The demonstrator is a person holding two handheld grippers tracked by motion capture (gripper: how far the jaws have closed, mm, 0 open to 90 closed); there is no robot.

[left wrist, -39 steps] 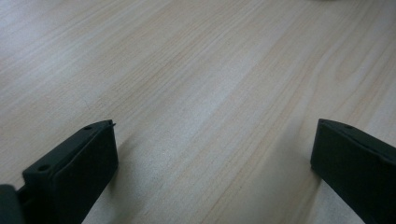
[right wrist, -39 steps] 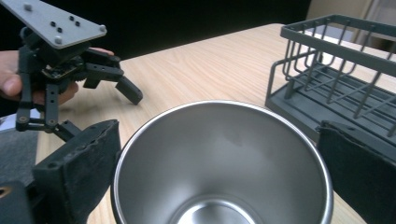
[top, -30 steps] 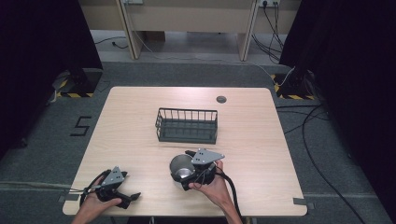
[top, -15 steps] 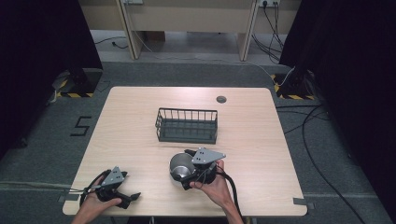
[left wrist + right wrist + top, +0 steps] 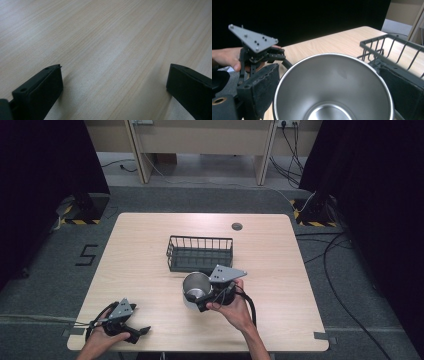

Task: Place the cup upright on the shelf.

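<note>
A shiny steel cup hangs just above the table, a little in front of the wire basket. My right gripper is shut on it. In the right gripper view the black pads press on both sides of the cup, whose open mouth faces the camera. These jaws have just closed a little on the cup. My left gripper rests at the table's front left corner. Its jaws stand wide open over bare wood.
The dark wire basket stands empty at the table's middle. A small round grommet sits near the far edge. The left gripper and its hand lie beyond the cup in the right gripper view. Dark curtains and floor cables surround the table.
My right hand has lifted the cup off the table and brought it slightly nearer the basket. The left gripper has stayed where it was.
</note>
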